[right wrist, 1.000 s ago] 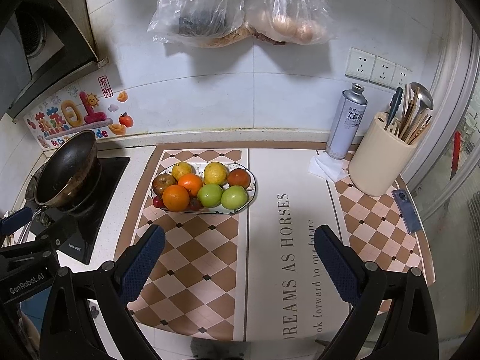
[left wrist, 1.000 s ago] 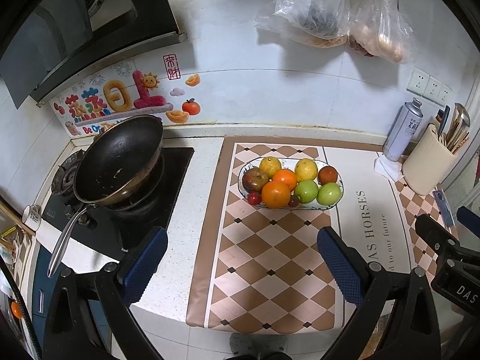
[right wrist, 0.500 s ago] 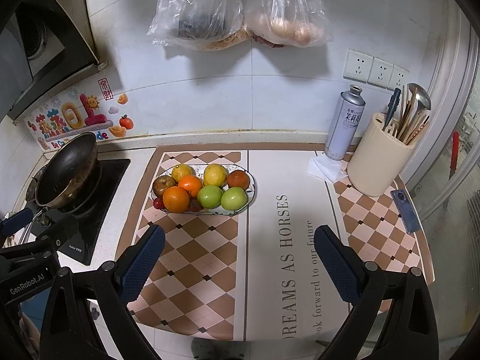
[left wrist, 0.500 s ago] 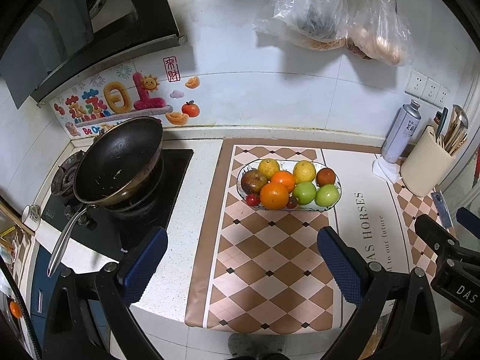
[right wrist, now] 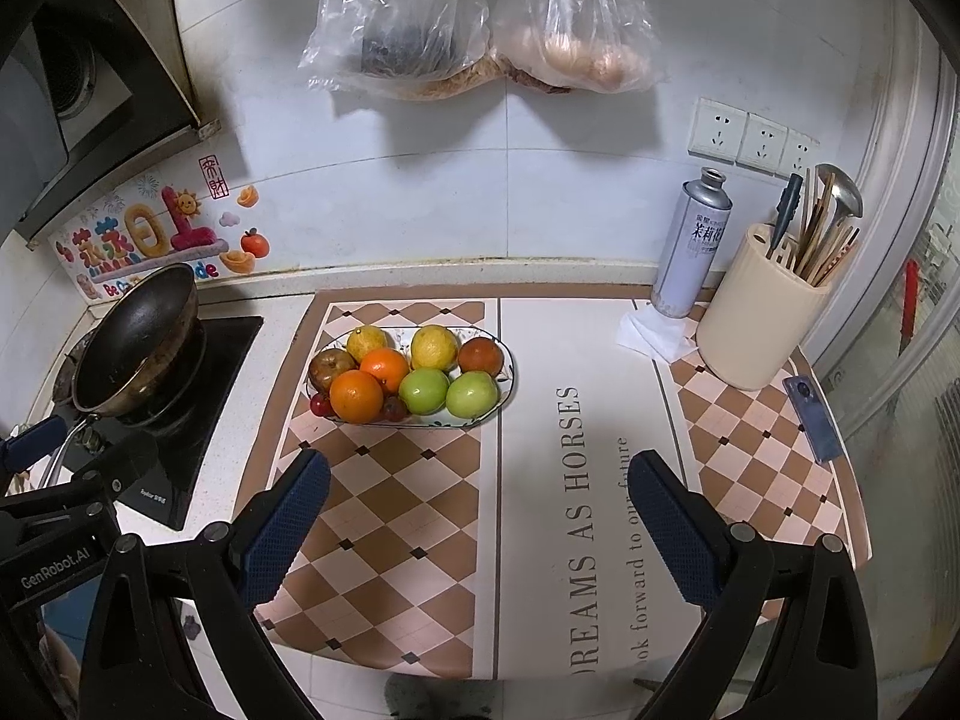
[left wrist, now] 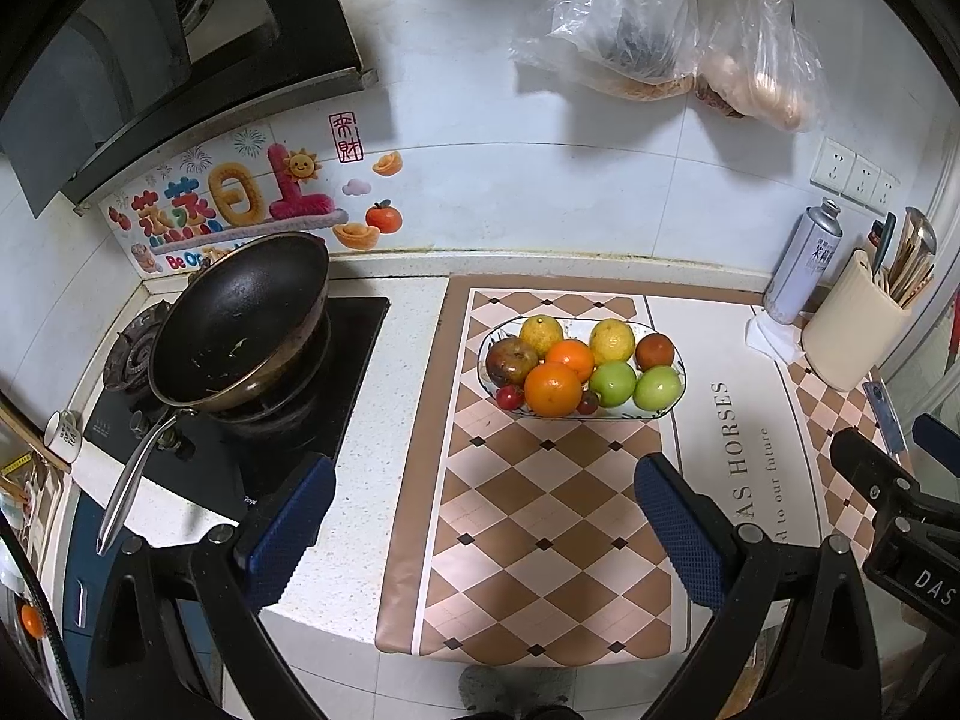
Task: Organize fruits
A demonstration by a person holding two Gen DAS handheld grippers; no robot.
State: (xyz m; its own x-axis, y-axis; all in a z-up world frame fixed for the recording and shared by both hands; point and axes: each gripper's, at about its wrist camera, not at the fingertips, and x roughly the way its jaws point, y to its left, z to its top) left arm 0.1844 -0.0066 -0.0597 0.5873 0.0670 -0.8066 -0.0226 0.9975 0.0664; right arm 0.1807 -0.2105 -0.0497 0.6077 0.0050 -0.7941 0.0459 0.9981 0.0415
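Note:
An oval glass plate (left wrist: 677,360) (right wrist: 507,360) sits on the checkered mat, piled with fruit: two oranges (left wrist: 552,389) (right wrist: 356,396), two green apples (left wrist: 657,387) (right wrist: 471,393), two yellow citrus (left wrist: 611,342) (right wrist: 434,347), a brownish apple (left wrist: 511,360) (right wrist: 331,368), a red-brown fruit (left wrist: 655,350) (right wrist: 479,356) and small red cherry tomatoes (left wrist: 509,397). My left gripper (left wrist: 480,525) hangs open above the mat's near part, well short of the plate. My right gripper (right wrist: 480,525) is open too, nearer the mat's lettered panel, with nothing between its fingers.
A black wok (left wrist: 240,324) (right wrist: 135,339) rests on the stove at left. At the back right stand a spray can (right wrist: 690,246), a beige utensil holder (right wrist: 762,318) and a folded tissue (right wrist: 651,333). A phone (right wrist: 811,417) lies near the counter's right edge. Plastic bags (right wrist: 480,24) hang on the wall.
Both grippers have drawn back slightly from the counter, so the plate looks a little smaller and farther. Their jaws stay open and no fruit has moved.

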